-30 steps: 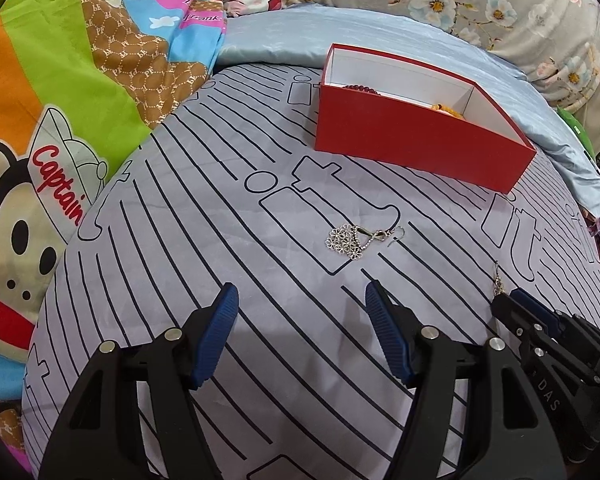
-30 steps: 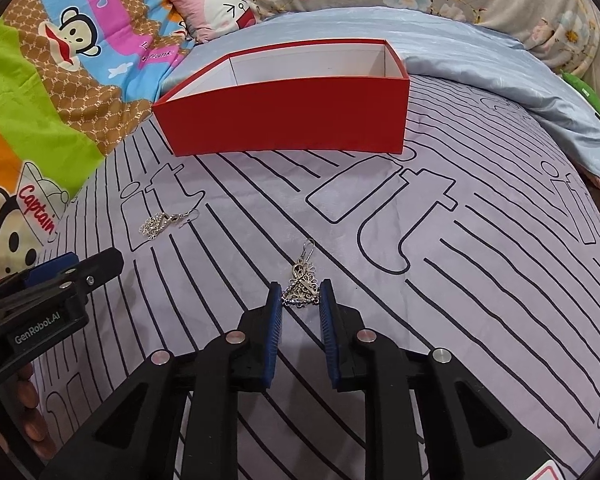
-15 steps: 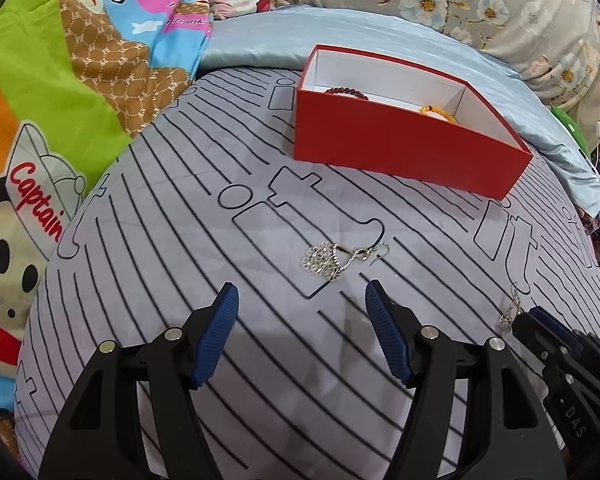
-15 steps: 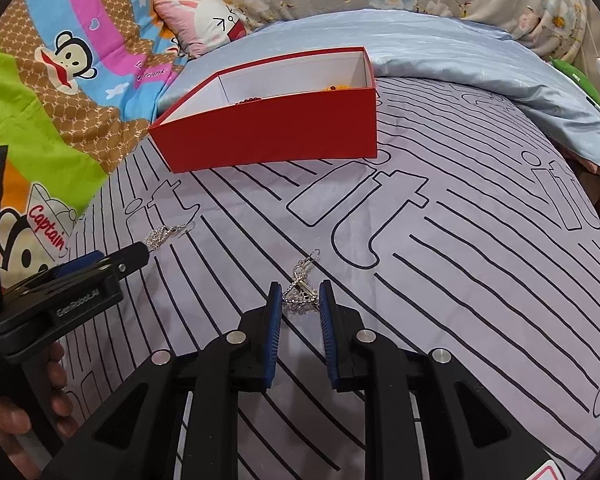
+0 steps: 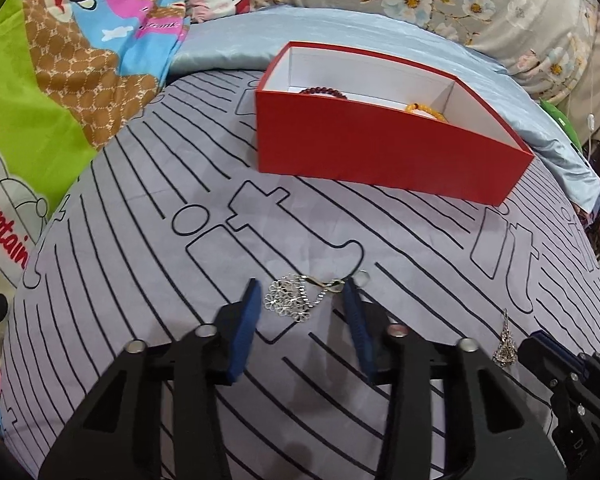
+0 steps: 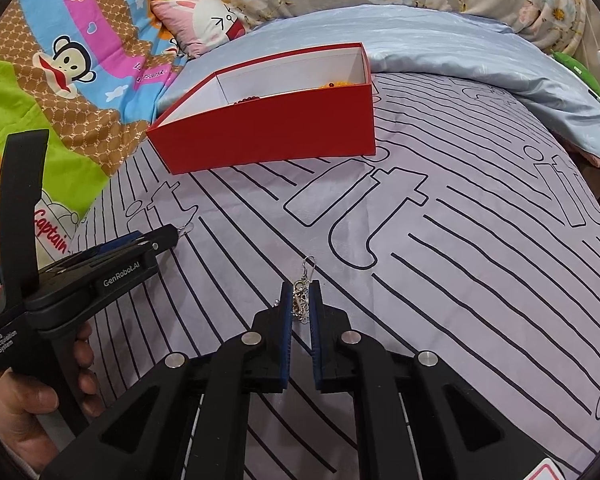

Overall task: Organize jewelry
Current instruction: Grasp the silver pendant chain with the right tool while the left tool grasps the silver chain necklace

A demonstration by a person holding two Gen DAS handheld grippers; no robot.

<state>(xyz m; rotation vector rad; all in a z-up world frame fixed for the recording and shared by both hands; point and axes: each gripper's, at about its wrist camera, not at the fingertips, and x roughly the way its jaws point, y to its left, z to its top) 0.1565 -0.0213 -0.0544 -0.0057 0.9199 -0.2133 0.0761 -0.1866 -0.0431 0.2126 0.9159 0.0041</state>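
A red box point(image 5: 384, 148) with a white inside stands on the striped grey cover; it holds a dark red bead bracelet point(image 5: 324, 92) and an orange one point(image 5: 424, 110). My left gripper point(image 5: 302, 296) is open, with a silver flower earring point(image 5: 292, 298) lying on the cover between its fingertips. My right gripper point(image 6: 300, 300) is shut on a second silver earring point(image 6: 301, 298), whose hook sticks out ahead; that earring also shows in the left wrist view point(image 5: 506, 344). The box also shows in the right wrist view point(image 6: 268, 132).
A colourful cartoon blanket point(image 5: 40, 92) lies left of the cover. A light blue sheet point(image 6: 460, 52) and floral cushions point(image 5: 480, 4) lie behind the box. The person's hand point(image 6: 32, 408) holds the left gripper's handle at the lower left of the right wrist view.
My left gripper has moved forward and narrowed so its fingertips now flank the flower earring. My right gripper has lifted and pulled back a little with its earring.
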